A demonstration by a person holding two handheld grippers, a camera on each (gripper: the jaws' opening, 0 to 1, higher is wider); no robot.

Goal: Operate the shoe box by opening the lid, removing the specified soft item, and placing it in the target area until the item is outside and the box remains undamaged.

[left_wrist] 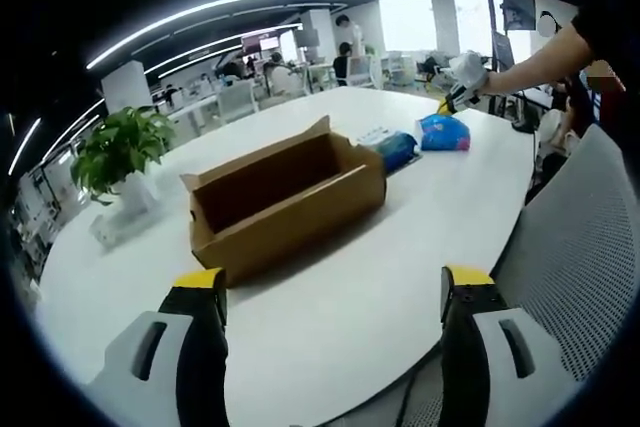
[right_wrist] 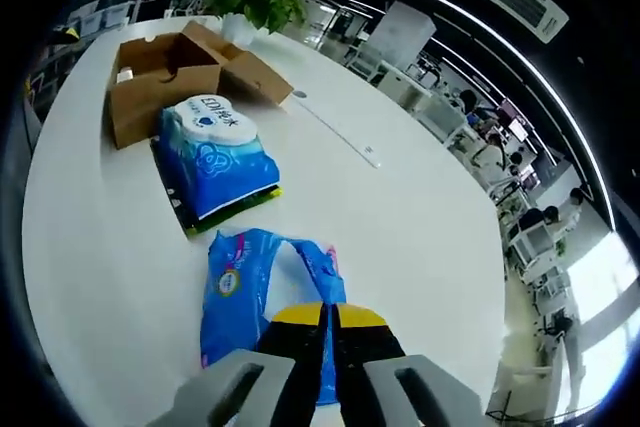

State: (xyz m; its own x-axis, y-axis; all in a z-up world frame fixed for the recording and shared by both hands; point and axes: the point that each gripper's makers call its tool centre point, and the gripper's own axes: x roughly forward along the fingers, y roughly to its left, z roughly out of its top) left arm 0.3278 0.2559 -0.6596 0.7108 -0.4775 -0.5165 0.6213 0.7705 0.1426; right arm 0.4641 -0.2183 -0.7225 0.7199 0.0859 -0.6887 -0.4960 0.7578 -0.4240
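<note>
An open brown cardboard shoe box (left_wrist: 285, 202) lies on the white table (left_wrist: 330, 337), its inside looking bare from here. My left gripper (left_wrist: 333, 282) hangs open just in front of the box with nothing between its yellow-tipped jaws. Beyond the box lies a blue soft pack (left_wrist: 445, 132), with the right gripper (left_wrist: 455, 97) at its far end in a person's gloved hand. In the right gripper view my right gripper (right_wrist: 325, 319) has its jaws pressed together on the near edge of that crinkled blue pack (right_wrist: 250, 282). The box (right_wrist: 165, 72) stands further back.
A blue wipes pack with a white label (right_wrist: 215, 152) lies on a flat dark item between the soft pack and the box; it also shows beside the box (left_wrist: 395, 147). A potted plant (left_wrist: 120, 152) stands left of the box. A grey mesh chair (left_wrist: 580, 247) sits at the table's right edge.
</note>
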